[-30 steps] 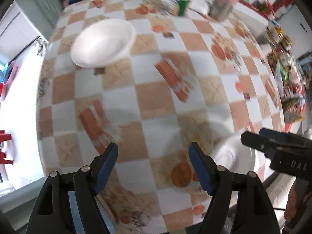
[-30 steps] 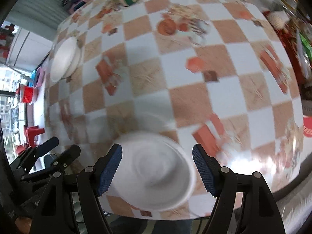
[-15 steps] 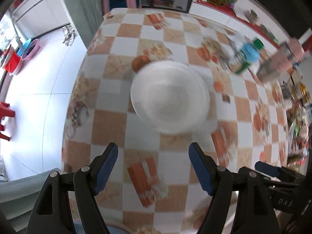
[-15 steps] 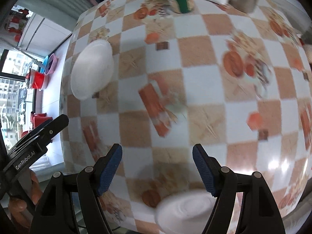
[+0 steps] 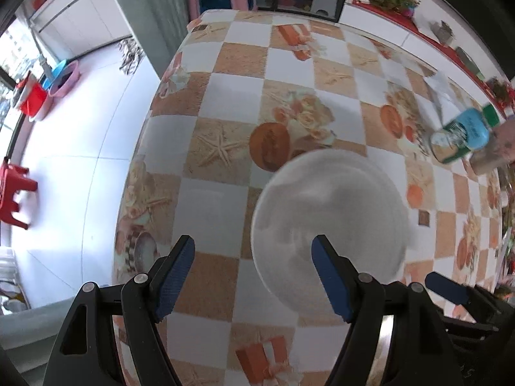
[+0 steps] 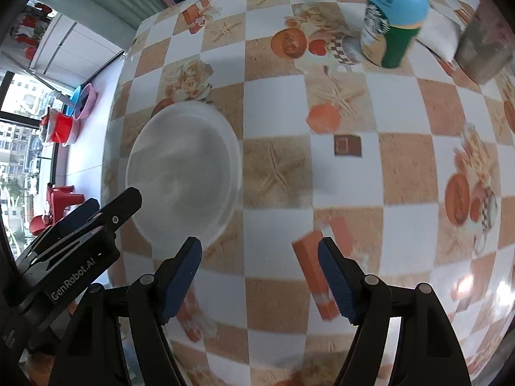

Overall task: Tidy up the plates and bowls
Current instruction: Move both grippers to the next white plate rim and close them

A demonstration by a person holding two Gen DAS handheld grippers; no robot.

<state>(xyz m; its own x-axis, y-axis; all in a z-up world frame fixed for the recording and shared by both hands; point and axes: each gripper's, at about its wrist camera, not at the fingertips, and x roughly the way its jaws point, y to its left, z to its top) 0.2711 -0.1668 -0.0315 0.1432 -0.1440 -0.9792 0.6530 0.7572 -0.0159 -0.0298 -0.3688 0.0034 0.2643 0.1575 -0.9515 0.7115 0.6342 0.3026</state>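
Far left, off the table: white tiled floor, a red plastic stool (image 5: pixel 14 189) low down, and a red bucket (image 5: pixel 32 101) beside a pink-and-blue basin (image 5: pixel 62 77) farther back.

Your left gripper (image 5: pixel 252 273) points steeply down over the near left part of the orange-and-white checked tablecloth (image 5: pixel 289 74). Its blue-padded jaws stand wide apart with nothing between them, only cloth below. Its right finger (image 5: pixel 331 284) overlaps the near edge of the shallow white round bowl (image 5: pixel 328 222); whether it touches the rim, you cannot tell from here.

The bowl sits upright on the table near the left edge, empty, somewhat blurred. In the right wrist view the same bowl (image 6: pixel 185 173) lies left of and beyond your right gripper, with the left gripper (image 6: pixel 83 225) hanging at the bowl's near left side.

Your right gripper (image 6: pixel 259 276) is likewise spread wide and holds nothing; the checked cloth shows in the gap, and an orange gift-box print lies just by its right finger.

Far right: a green bottle with a blue cap (image 6: pixel 391 21), and beside it a grey metal cup (image 6: pixel 482 54), both well apart from the bowl.
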